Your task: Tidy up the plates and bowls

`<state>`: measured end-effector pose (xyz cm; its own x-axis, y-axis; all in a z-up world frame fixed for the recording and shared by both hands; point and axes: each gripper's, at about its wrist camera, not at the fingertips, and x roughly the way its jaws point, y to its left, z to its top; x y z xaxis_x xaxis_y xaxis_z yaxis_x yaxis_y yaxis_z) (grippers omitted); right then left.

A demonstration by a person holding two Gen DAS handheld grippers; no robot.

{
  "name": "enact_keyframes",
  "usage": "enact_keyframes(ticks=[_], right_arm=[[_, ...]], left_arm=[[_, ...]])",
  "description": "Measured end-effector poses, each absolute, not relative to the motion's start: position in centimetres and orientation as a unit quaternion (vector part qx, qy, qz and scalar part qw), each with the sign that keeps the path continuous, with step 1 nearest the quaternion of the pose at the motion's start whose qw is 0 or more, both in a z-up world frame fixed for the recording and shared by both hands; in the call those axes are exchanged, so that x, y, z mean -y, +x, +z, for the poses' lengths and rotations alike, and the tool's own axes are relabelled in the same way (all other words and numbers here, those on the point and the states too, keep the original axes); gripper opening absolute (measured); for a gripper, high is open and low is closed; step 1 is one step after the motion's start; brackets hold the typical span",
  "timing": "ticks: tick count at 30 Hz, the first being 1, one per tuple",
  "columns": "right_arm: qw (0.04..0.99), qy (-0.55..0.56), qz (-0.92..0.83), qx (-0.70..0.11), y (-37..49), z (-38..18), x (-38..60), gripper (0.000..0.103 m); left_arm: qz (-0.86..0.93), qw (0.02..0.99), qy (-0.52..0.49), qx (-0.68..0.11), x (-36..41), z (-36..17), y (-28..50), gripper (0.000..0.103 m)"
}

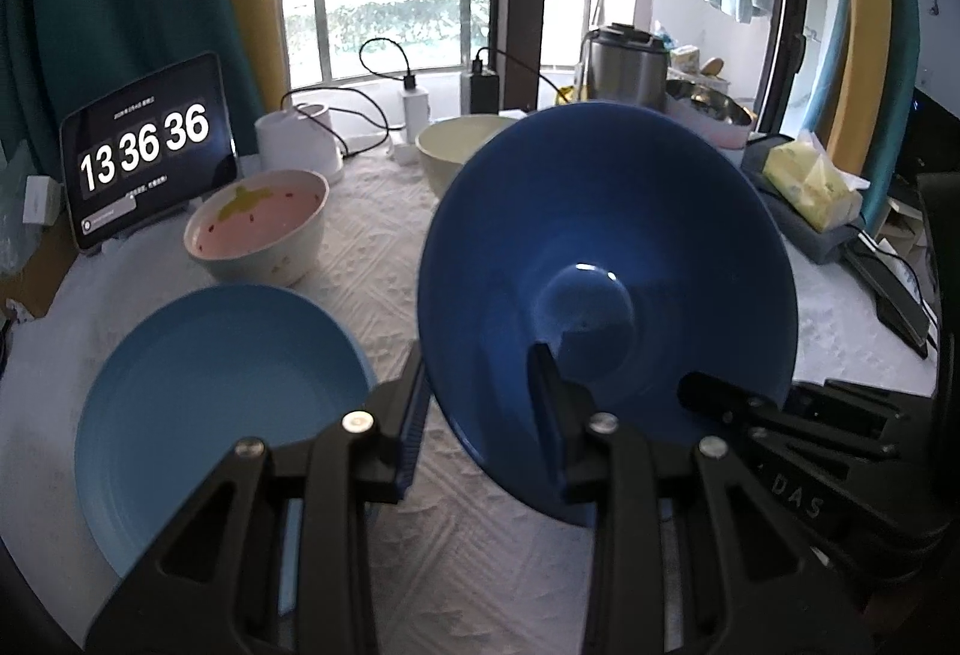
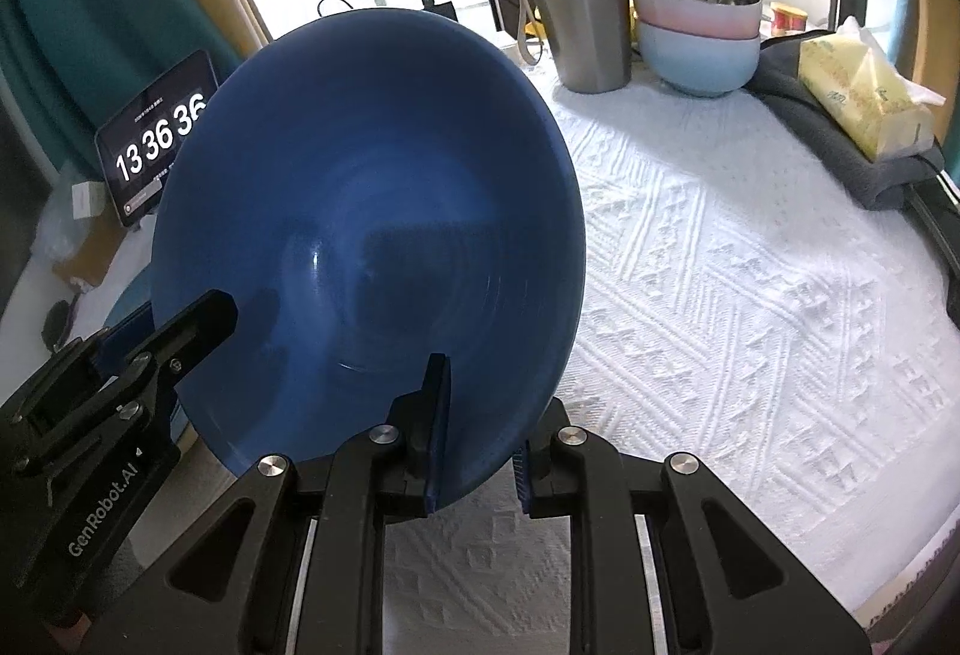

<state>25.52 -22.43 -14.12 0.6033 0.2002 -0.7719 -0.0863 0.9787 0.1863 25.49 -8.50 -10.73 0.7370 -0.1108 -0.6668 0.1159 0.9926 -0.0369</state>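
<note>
A dark blue bowl [image 1: 606,235] [image 2: 372,175] is tilted steeply on edge above the white tablecloth, its hollow facing both cameras. My left gripper [image 1: 477,355] is shut on its lower left rim, one finger inside and one outside. My right gripper [image 2: 492,397] is shut on the opposite part of the rim in the same way. Each gripper shows in the other's view: the right gripper [image 1: 702,391] and the left gripper [image 2: 216,307]. A light blue plate [image 1: 222,385] lies flat to the left. Behind it stand a pink strawberry bowl [image 1: 258,223] and a cream bowl [image 1: 456,151].
Two stacked bowls [image 2: 696,37], pink on light blue, stand at the back right beside a steel tumbler [image 2: 576,7]. A tissue pack [image 2: 864,103] lies on a dark cloth at the right edge. A tablet clock [image 1: 144,151], a white container [image 1: 300,139] and chargers line the back.
</note>
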Motion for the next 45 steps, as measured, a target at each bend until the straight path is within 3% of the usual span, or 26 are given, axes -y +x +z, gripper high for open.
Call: enact_keyframes(ticks=[12,17,35,45], right_arm=[[0.894,0.067,0.070,-0.438,26.5,-13.6,21.8,0.023],[0.905,0.067,0.064,-0.416,26.2,-12.6,22.1,0.035],[0.929,0.049,0.062,-0.362,24.2,-9.2,21.3,0.038],[0.940,0.043,0.061,-0.333,21.9,-7.4,20.7,0.049]], left_arm=[[-0.060,0.932,-0.003,-0.358,7.9,-10.8,26.4,0.034],[-0.060,0.935,-0.006,-0.351,7.7,-10.1,26.5,0.034],[-0.056,0.947,-0.011,-0.315,6.6,-7.4,24.8,0.034],[-0.065,0.953,-0.025,-0.296,5.6,-5.7,22.6,0.035]])
